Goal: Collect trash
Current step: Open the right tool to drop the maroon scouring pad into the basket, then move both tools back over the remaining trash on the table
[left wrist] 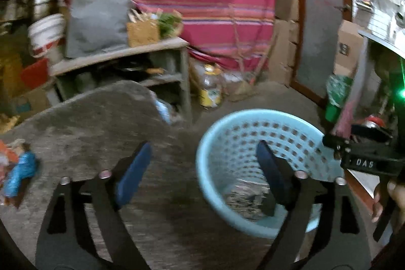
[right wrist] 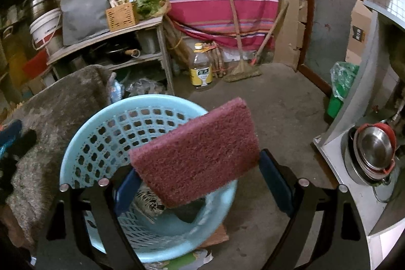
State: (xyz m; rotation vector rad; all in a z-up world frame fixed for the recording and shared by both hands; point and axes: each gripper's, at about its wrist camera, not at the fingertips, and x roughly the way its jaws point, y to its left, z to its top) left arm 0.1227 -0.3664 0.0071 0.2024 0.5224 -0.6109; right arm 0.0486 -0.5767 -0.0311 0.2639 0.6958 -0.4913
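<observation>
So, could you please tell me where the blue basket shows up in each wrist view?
Left wrist: the basket sits lower right of centre, behind the open left claw's right finger.
Right wrist: it fills the lower left-centre, partly hidden by the red pad over it.
Shared landmark: the yellow-label bottle on the floor behind the basket.

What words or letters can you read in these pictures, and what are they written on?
"DAS": white letters on the black body of the right gripper, seen from the left wrist view.
Yellow label on the bottle by the striped cloth: print too small to read.
Dark label on the cardboard box: blurred, unreadable.
Printed wrapper inside the blue basket: unreadable.
</observation>
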